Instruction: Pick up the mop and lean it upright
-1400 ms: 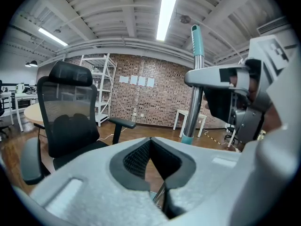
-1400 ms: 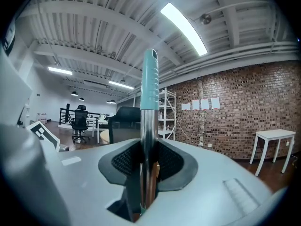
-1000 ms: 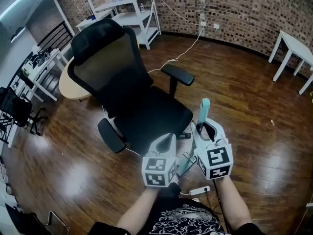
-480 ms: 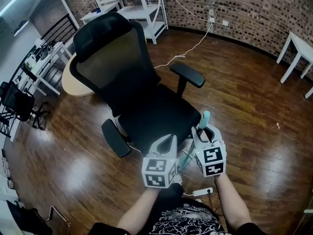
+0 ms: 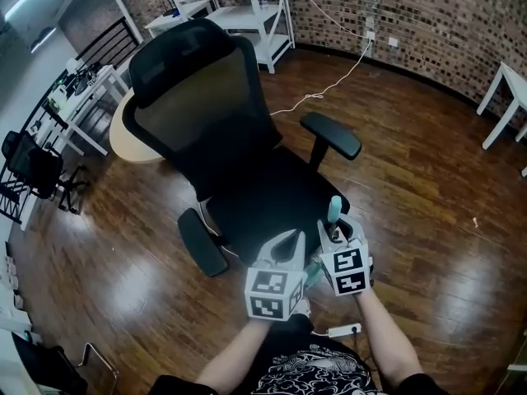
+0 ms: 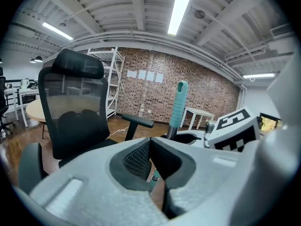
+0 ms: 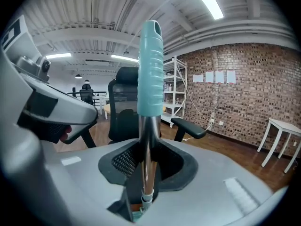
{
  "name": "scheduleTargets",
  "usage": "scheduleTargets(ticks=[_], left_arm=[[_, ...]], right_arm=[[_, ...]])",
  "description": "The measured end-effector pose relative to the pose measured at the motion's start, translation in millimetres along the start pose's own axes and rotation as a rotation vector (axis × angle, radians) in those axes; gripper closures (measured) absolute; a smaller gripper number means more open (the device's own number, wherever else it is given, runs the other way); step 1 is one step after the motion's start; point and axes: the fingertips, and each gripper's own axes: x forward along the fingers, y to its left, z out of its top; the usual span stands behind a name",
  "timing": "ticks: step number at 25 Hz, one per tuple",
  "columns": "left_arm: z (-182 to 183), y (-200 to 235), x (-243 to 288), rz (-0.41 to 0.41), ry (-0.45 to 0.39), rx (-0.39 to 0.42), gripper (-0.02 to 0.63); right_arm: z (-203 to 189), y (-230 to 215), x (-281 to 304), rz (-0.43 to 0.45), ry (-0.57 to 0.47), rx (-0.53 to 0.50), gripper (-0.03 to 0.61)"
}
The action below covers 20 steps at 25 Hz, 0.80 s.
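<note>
1. The jaws of the left gripper (image 5: 288,239), at the lower centre of the head view, are pressed together with nothing between them. It hangs idle, just beside its partner.
2. Just to its right, the right gripper (image 5: 338,230) has its jaws closed narrow on the mop (image 5: 334,211). The pads clamp the metal shaft (image 7: 146,159) directly below the teal grip (image 7: 150,65).
3. Step in hand, as I judge it: the mop is lifted and held near vertical, and the leaning is not yet done. It stands in the lower centre-right of the head view, in front of the seat of the office chair (image 5: 247,179), with its top poking above the right gripper.
4. The next move calls for a support. The foot should go down on the wooden floor (image 5: 428,188), and the top should be tipped gently against something steady, perhaps the armrest (image 5: 331,135), before the jaws open.
5. The mop shows a slim, shiny pole and a ribbed teal grip with a rounded tip. Its lower end is hidden beneath the grippers.
</note>
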Motion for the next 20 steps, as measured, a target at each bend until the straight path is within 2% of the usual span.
scheduleTargets(ticks=[12, 17, 20], left_arm=[[6.5, 27.4, 19.3, 0.014, -0.007, -0.026, 0.611], [8.2, 34.4, 20.1, 0.018, -0.007, -0.034, 0.611], [9.3, 36.9, 20.1, 0.014, -0.007, -0.035, 0.611]], right_arm=[[13.2, 10.1, 50.9, 0.037, 0.010, -0.026, 0.488], [13.0, 13.7, 55.2, 0.063, 0.028, -0.004, 0.404], [9.8, 18.0, 56.1, 0.075, 0.045, -0.002, 0.390]])
